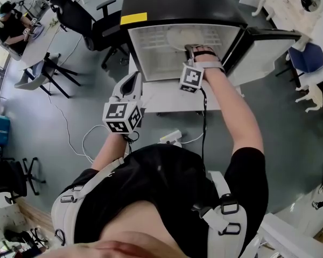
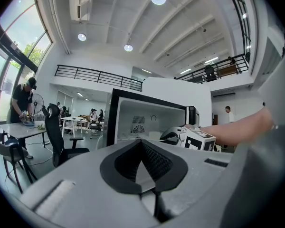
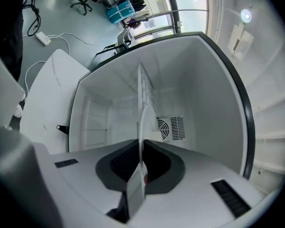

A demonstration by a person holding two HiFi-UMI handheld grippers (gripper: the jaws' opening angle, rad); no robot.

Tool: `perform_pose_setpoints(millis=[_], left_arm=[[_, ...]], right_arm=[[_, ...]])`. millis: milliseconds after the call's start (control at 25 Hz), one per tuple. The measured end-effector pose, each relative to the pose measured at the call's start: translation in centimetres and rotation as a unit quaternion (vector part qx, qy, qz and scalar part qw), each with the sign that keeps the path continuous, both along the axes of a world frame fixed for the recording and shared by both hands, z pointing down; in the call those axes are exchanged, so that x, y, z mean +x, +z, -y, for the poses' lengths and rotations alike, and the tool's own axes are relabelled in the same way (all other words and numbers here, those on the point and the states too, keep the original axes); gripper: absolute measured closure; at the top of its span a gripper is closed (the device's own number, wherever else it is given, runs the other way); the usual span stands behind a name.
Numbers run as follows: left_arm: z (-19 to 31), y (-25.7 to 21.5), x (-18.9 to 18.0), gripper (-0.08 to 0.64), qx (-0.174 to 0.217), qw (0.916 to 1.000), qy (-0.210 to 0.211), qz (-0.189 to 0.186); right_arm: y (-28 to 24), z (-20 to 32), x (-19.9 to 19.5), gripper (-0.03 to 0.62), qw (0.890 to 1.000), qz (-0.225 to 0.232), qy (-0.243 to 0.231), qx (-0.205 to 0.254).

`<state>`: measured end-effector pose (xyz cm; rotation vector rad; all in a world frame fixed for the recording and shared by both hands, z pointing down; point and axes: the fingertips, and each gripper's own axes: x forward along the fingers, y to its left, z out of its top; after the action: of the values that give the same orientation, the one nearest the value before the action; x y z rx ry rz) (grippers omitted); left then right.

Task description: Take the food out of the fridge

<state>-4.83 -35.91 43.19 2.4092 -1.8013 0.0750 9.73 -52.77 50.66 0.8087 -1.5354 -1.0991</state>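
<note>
The small black fridge (image 1: 151, 42) stands open with a white inside. My right gripper (image 1: 192, 50) reaches into it and is shut on the rim of a white plate (image 1: 185, 36). In the right gripper view the plate (image 3: 143, 122) runs edge-on between the jaws of the right gripper (image 3: 141, 148), with the fridge's back wall and fan grille behind it. What lies on the plate is hidden. My left gripper (image 1: 130, 82) hangs outside, left of the fridge opening, shut on nothing. The left gripper (image 2: 149, 186) looks at the fridge (image 2: 133, 120), with the right gripper (image 2: 173, 136) inside it.
The fridge door (image 1: 264, 52) swings open to the right. The fridge stands on a low white platform (image 1: 167, 98). A power strip (image 1: 171, 138) and cables lie on the floor in front. Office chairs (image 1: 105, 28) and a desk with a person (image 1: 13, 26) are at left.
</note>
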Motion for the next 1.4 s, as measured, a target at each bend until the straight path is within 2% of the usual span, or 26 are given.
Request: perform_pose_setpoints(millis=[200, 320, 560, 800, 1400], left_arm=[[0.1, -0.1, 0.8, 0.558, 0.002, 0.9999, 0.011, -0.002], [0.1, 0.0, 1.3, 0.558, 0.002, 0.9998, 0.019, -0.003], [0.5, 0.0, 2.5, 0.558, 0.003, 0.9993, 0.036, -0.007], [0.8, -0.5, 4.0, 0.558, 0.010, 0.9983, 0.056, -0.009], [1.3, -0.9, 6.1, 0.558, 0.016, 0.9966, 0.079, -0.018]], right_arm=[[-0.6, -1.3, 0.6, 0.569, 1.000, -0.011, -0.002, 0.027], [-0.5, -2.3, 0.9, 0.568, 1.000, 0.003, -0.002, 0.022], [-2.4, -4.2, 1.7, 0.573, 0.998, 0.017, -0.008, 0.062], [-3.9, -6.9, 2.6, 0.574, 0.998, 0.023, -0.012, 0.064], [-7.5, -13.0, 5.2, 0.573, 0.996, 0.029, -0.016, 0.079]])
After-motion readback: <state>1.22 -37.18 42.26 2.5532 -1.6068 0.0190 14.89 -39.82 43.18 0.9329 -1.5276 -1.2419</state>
